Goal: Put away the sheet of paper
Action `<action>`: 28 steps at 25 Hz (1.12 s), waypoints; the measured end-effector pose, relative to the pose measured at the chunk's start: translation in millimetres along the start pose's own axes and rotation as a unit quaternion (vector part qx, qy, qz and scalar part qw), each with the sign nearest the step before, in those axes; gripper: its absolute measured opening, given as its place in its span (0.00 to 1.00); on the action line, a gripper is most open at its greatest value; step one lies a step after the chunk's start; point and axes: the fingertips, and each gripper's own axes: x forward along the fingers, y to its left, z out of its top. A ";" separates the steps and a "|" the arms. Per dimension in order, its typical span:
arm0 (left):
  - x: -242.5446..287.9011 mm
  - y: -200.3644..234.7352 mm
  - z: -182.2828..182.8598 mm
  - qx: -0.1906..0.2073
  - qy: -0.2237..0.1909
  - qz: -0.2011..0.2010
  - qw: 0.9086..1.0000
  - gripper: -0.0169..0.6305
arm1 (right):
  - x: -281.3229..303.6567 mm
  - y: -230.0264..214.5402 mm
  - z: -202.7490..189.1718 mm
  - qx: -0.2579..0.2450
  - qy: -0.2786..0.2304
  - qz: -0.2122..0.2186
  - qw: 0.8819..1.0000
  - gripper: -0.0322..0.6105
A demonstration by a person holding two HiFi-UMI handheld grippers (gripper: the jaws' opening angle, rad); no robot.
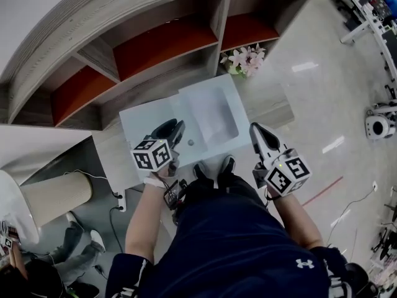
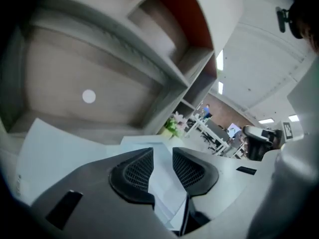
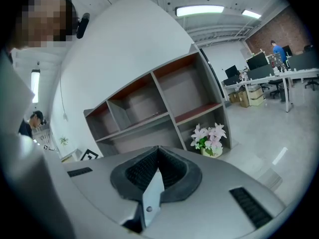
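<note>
Head view: the sheet of paper (image 1: pixel 211 110) lies flat on the pale worktop (image 1: pixel 133 126) in front of the shelf unit (image 1: pixel 155 48). The left claw (image 1: pixel 175 129) hangs at its near edge and the right claw (image 1: pixel 256 131) is off to the side.

Left gripper view: jaws apart, clamping nothing; the sheet shows below the gap.

Right gripper view: jaws together, empty.
</note>
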 end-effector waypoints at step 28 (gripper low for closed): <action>-209.7 -219.1 193.6 0.280 -0.355 0.059 0.890 0.06 | -34.9 86.4 129.2 -0.166 -0.158 0.060 0.971 0.06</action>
